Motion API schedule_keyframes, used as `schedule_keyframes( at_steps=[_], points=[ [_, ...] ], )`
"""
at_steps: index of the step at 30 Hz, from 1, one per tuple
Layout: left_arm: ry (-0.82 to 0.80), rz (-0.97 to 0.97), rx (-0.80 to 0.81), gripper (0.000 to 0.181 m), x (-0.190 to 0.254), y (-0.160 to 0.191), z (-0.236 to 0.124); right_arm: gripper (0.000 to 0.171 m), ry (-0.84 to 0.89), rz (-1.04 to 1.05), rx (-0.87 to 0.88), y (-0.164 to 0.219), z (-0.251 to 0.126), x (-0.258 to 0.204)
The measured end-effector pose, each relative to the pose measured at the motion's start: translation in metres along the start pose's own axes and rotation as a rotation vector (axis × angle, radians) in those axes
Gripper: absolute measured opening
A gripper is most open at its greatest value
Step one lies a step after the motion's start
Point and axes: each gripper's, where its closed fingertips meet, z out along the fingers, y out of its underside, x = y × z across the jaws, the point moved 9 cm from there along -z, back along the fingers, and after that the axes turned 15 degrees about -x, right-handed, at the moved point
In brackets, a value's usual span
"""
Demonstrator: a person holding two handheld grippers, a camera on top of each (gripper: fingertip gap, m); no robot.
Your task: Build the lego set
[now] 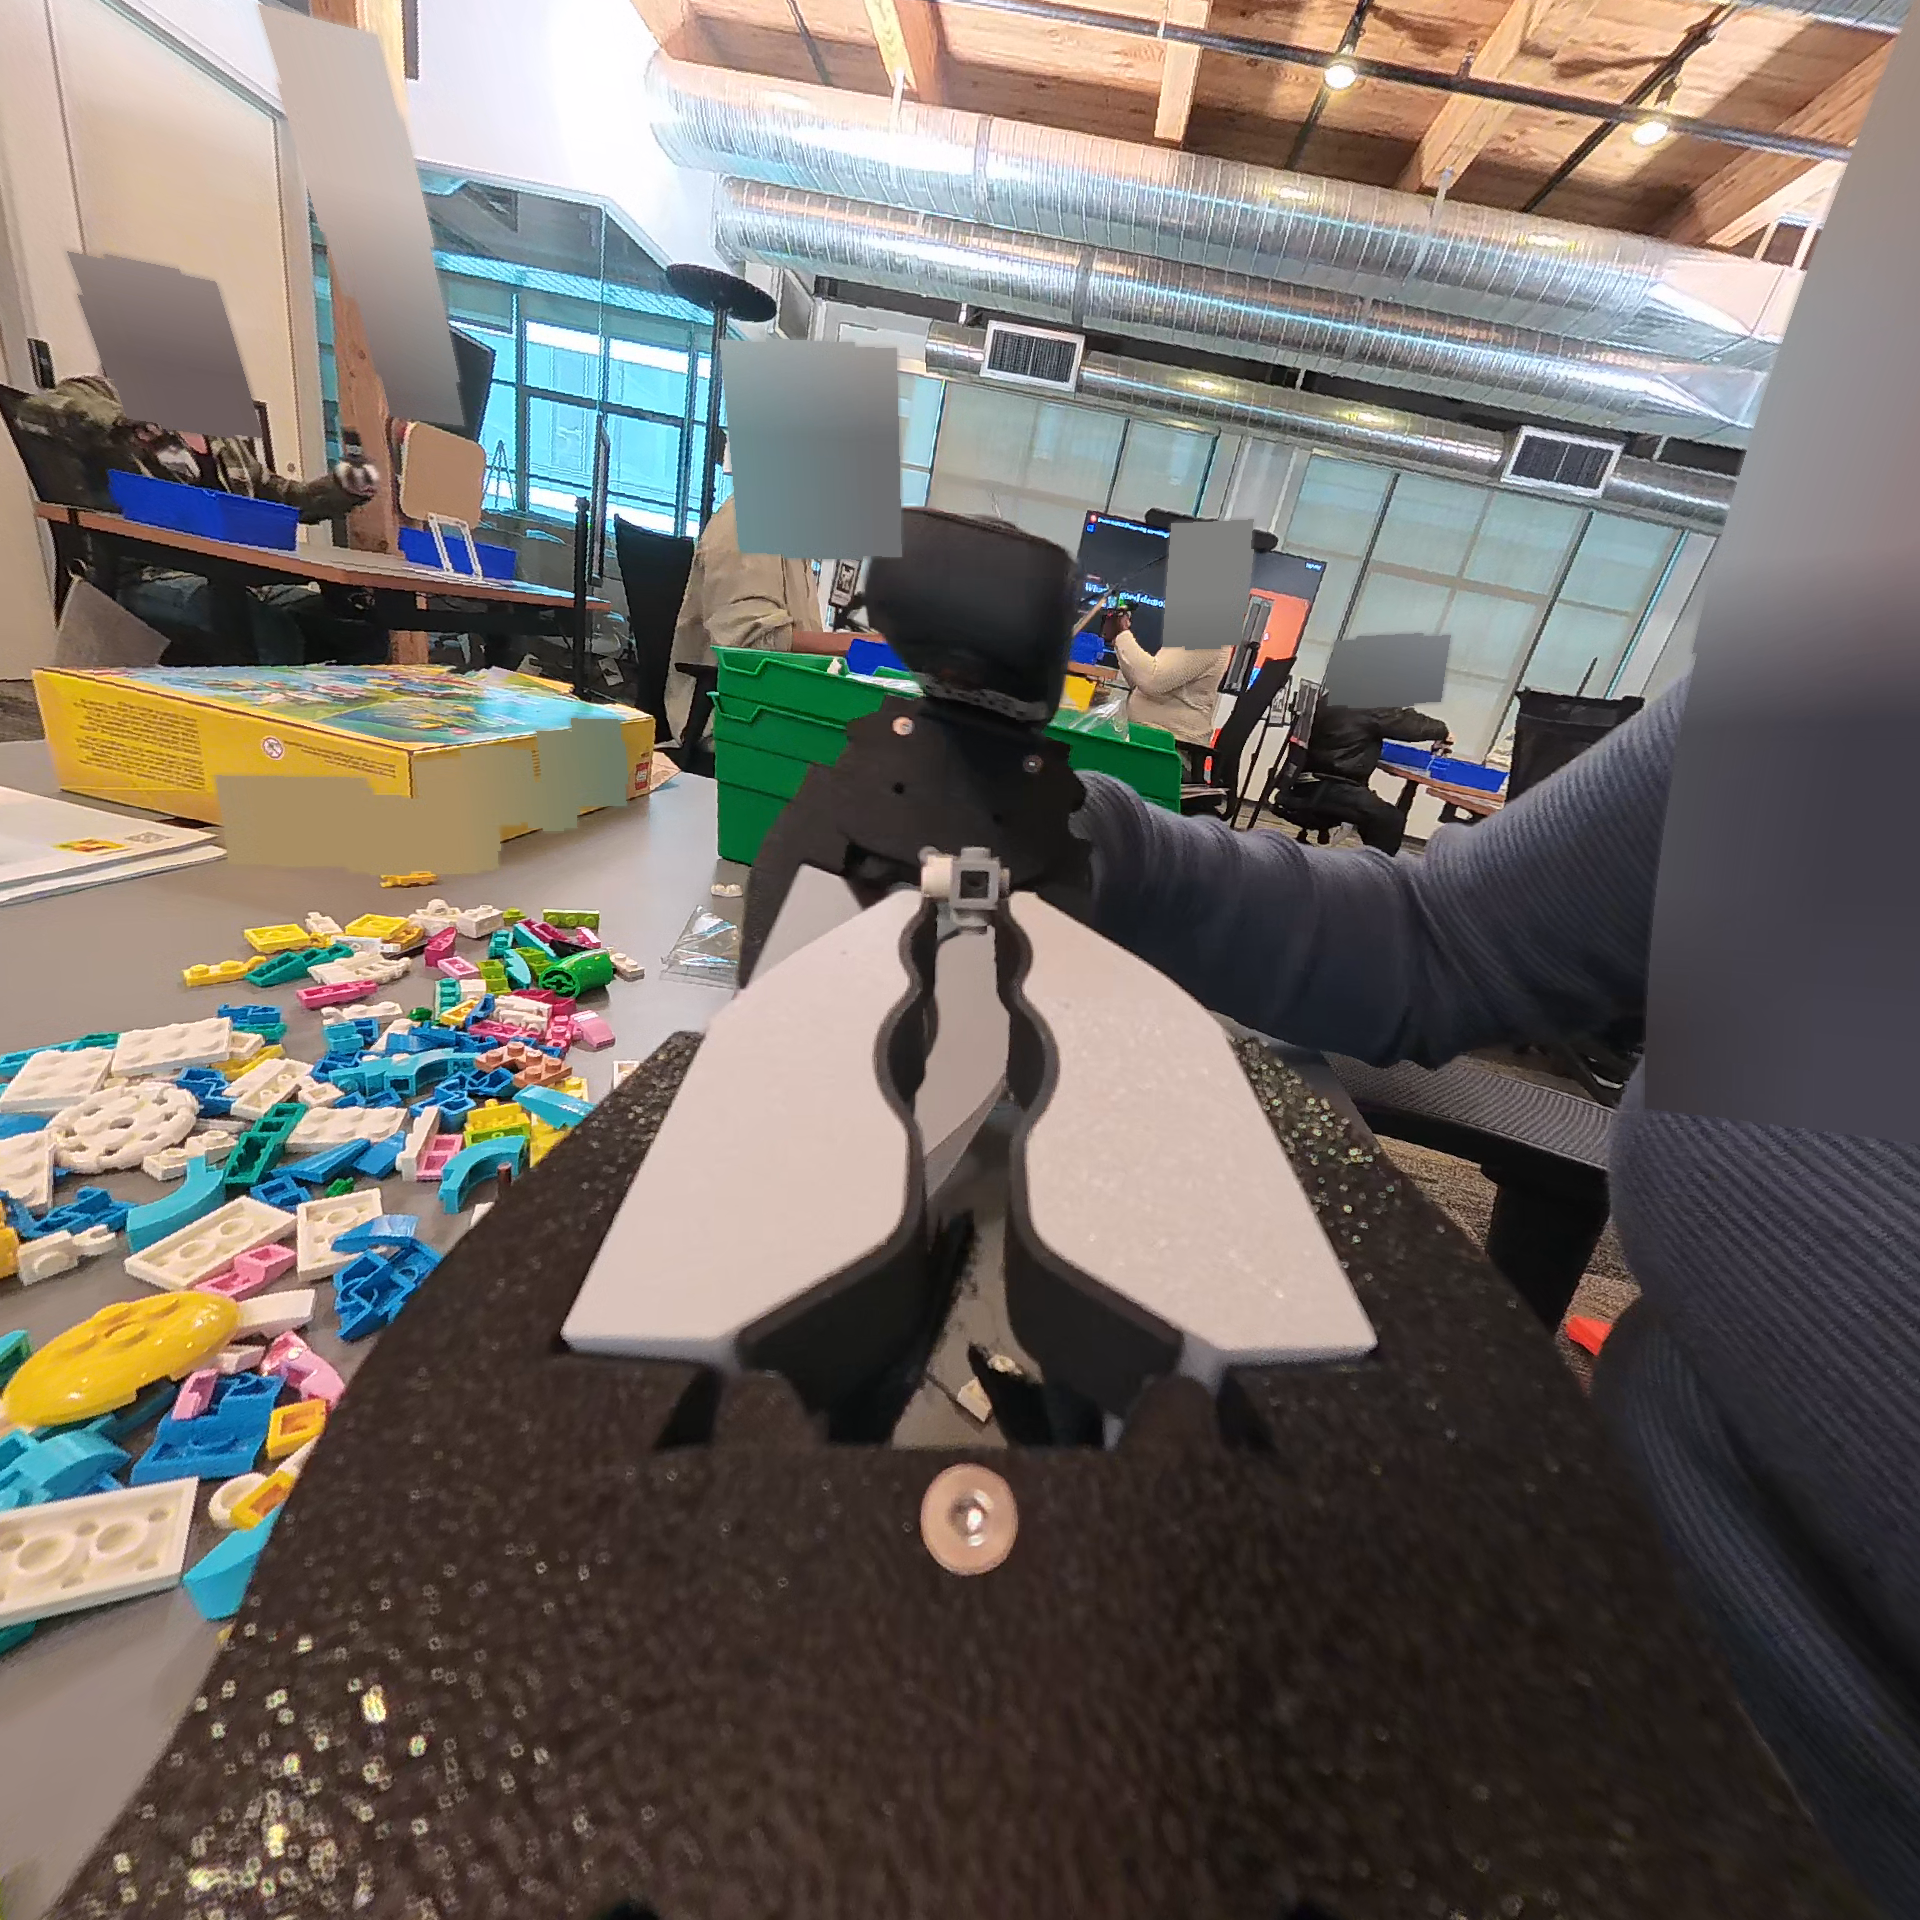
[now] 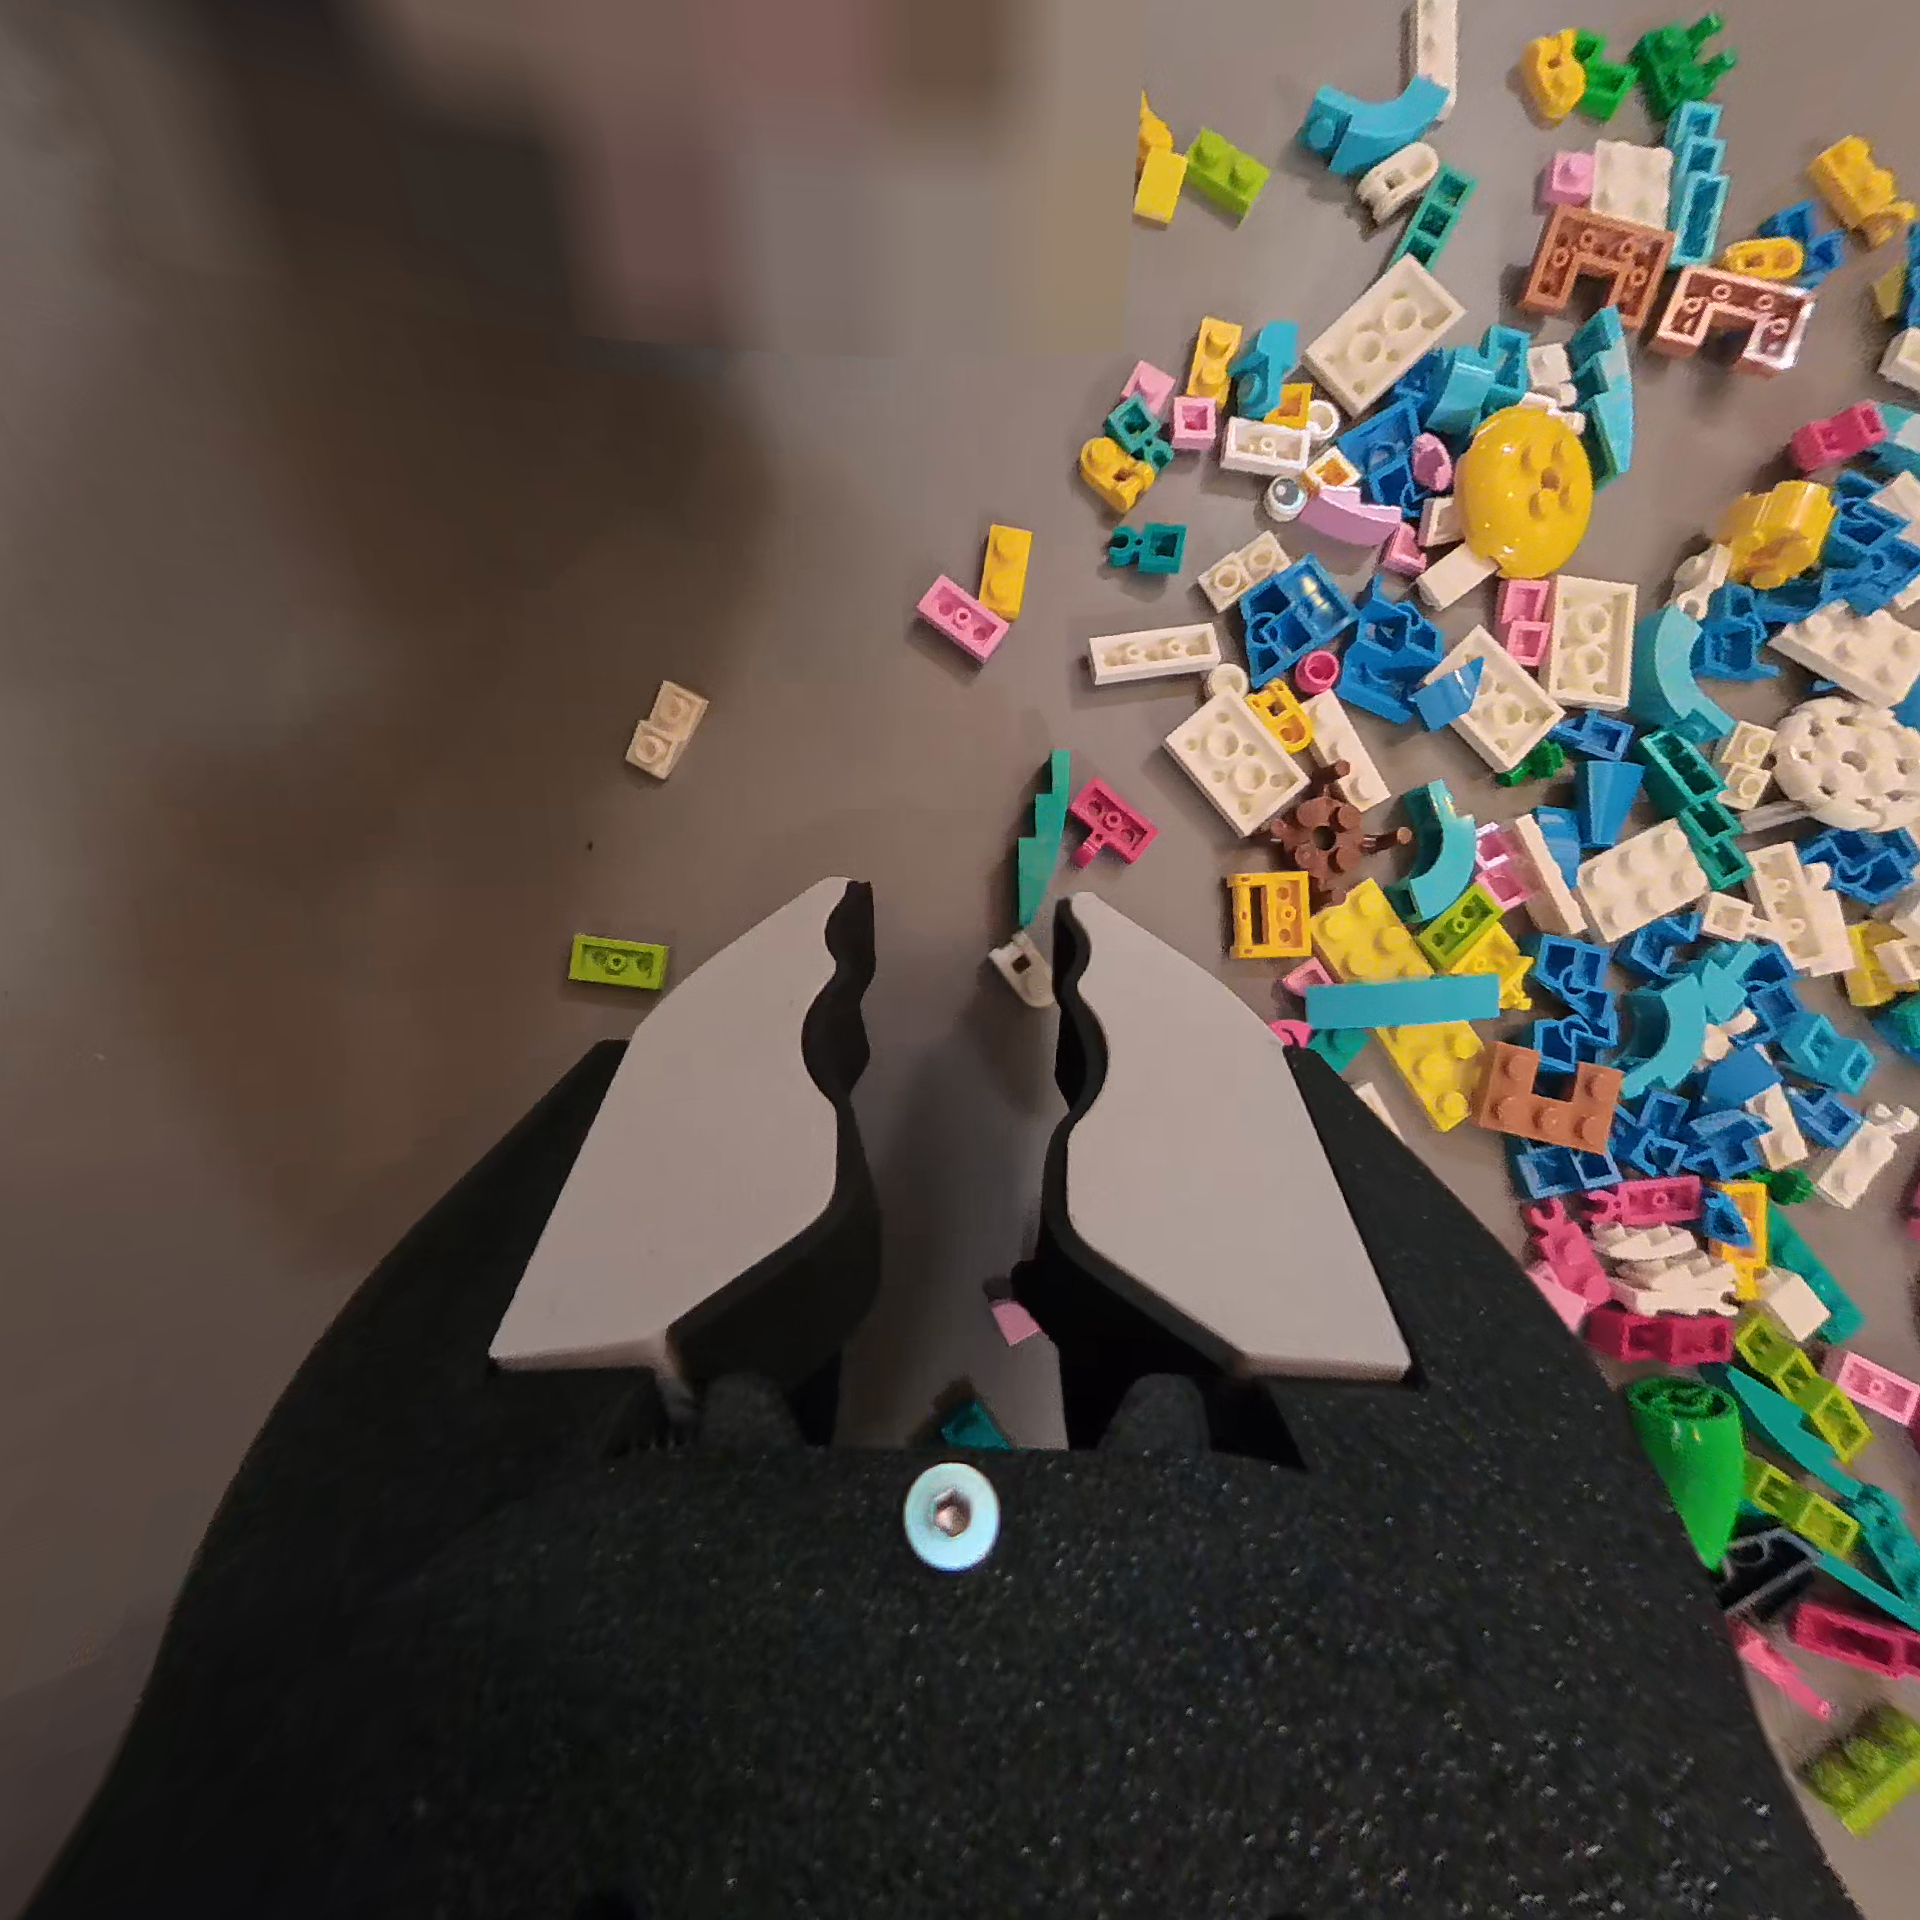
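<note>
The left hand-held gripper (image 1: pixel 964 909) pinches a small grey lego piece (image 1: pixel 966 888); the right hand-held gripper (image 2: pixel 961 930), spread, hovers over the table (image 2: pixel 416 727), lego pile (image 2: pixel 1558 779) at two o'clock.

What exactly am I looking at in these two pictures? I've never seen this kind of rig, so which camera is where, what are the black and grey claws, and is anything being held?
No robot here: a person holds a two-finger gripper in each hand, and each gripper carries a camera that looks along its own fingers.

The left wrist view shows the left gripper raised above the table, shut on a small grey lego piece pinched at its tips. Behind it is the other gripper, on a blue-sleeved arm.

The right wrist view looks down at the grey table. The right gripper is open and holds nothing; a small white piece lies just inside its right fingertip.

Loose lego pieces in many colours are scattered on the table. A yellow box and green bins stand farther back.
</note>
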Motion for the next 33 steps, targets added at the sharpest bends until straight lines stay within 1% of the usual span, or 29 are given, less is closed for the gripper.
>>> schedule_keyframes(
  at_steps=[3,7,10,12,17,20,24,28,29,30,33],
  points=[
    [0.003,0.001,-0.002,0.01,0.0,0.0,0.0,0.037,-0.033,-0.011,-0.081,-0.001,0.004,0.0],
    [0.009,0.0,-0.003,0.01,0.0,0.0,0.0,0.032,-0.126,-0.046,-0.118,0.0,0.0,-0.009],
    [0.01,0.0,-0.003,0.01,0.0,0.0,0.0,0.028,-0.186,-0.072,-0.17,0.009,-0.007,-0.017],
    [0.01,-0.001,-0.004,0.01,0.0,0.0,0.0,0.027,-0.13,-0.018,-0.134,0.012,-0.013,-0.017],
    [0.007,-0.001,-0.002,0.01,0.0,0.0,0.0,0.019,0.106,0.26,0.032,0.02,-0.015,-0.009],
    [0.003,0.001,-0.001,0.01,0.0,0.0,0.0,0.019,0.12,0.356,0.071,0.021,-0.007,-0.012],
    [0.002,0.003,-0.002,0.01,0.0,0.0,0.0,0.02,0.176,0.377,0.006,0.02,0.0,-0.018],
    [0.002,0.003,-0.002,0.01,0.001,0.0,0.0,0.019,0.167,0.396,0.01,0.017,0.002,-0.016],
    [0.002,0.004,-0.002,0.01,0.001,0.0,0.0,0.015,0.17,0.396,0.007,0.017,0.002,-0.015],
    [0.001,0.005,-0.002,0.01,0.001,0.0,0.0,0.007,0.177,0.389,0.003,0.017,0.002,-0.015],
    [-0.001,0.008,-0.003,0.01,0.001,0.0,0.0,0.007,0.185,0.361,-0.016,0.016,0.002,-0.014]
  ],
)
